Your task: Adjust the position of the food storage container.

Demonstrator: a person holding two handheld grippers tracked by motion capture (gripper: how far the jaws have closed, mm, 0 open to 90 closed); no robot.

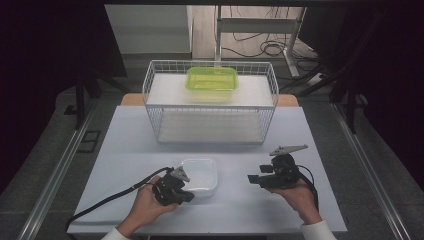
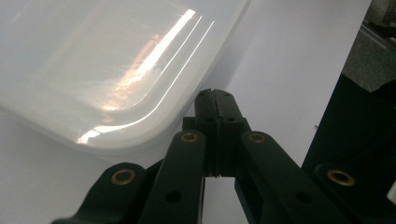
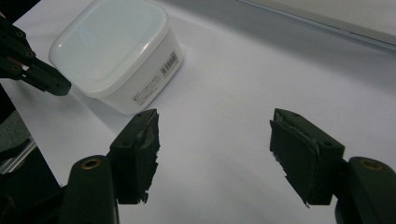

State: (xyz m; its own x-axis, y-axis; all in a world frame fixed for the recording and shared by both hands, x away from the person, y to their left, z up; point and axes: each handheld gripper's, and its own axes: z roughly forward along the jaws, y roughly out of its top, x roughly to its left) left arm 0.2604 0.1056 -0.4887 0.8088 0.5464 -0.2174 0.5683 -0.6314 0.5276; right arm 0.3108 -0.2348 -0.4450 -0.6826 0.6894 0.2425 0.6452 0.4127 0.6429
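Smooth white box point(image 1: 200, 175) — rounded corners, glossy lid.

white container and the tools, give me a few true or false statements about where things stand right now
1. The left tool has its jaws shut, with nothing between them. True.
2. The white container sits inside the wire basket. False: it rests on the table in front of the basket.
3. The right tool is clamped on the white container. False: its jaws stand open over bare table, apart from the container.
4. A green container sits on the basket's upper level. True.
5. The white container's lid is off. False: the lid is on.
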